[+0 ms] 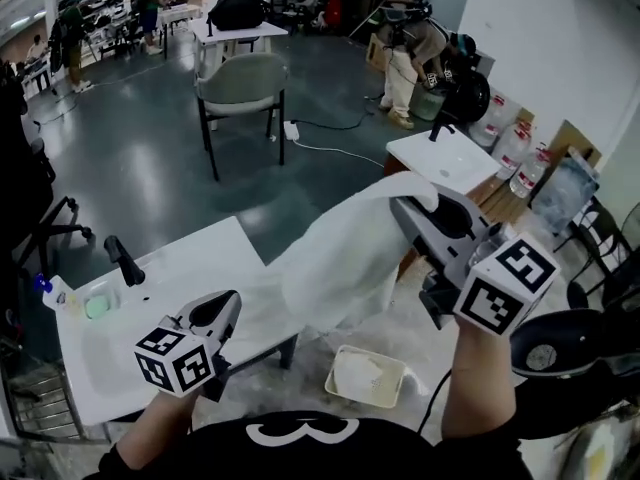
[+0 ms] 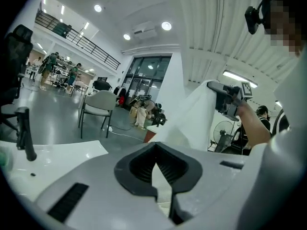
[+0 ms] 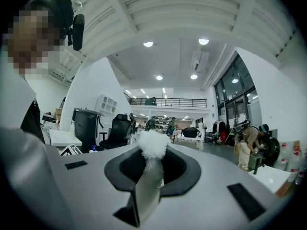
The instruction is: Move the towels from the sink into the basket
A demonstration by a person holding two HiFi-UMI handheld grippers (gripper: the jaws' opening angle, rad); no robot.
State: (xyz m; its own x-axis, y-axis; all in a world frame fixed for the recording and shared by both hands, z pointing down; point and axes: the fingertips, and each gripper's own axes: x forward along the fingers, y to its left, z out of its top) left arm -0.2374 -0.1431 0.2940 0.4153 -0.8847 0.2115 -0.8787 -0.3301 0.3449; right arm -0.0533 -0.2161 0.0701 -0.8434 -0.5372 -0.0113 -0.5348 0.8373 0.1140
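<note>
A white towel (image 1: 340,258) hangs in the air from my right gripper (image 1: 412,208), which is raised at the right and shut on the towel's top corner. In the right gripper view a fluffy tuft of towel (image 3: 152,145) sticks out between the pads. My left gripper (image 1: 218,313) hovers low over the white sink counter (image 1: 190,263), jaws together with nothing in them. In the left gripper view the hanging towel (image 2: 192,119) and the right gripper (image 2: 229,98) show ahead. A cream basket (image 1: 338,366) stands on the floor below the towel, with another white towel (image 1: 366,374) lying in it.
A black faucet (image 1: 122,260), a green object (image 1: 97,306) and a small bottle (image 1: 48,288) stand at the sink's left. Further off are a grey chair (image 1: 243,83), a second white sink (image 1: 450,158), water bottles (image 1: 515,143) and a person bending over (image 1: 405,68).
</note>
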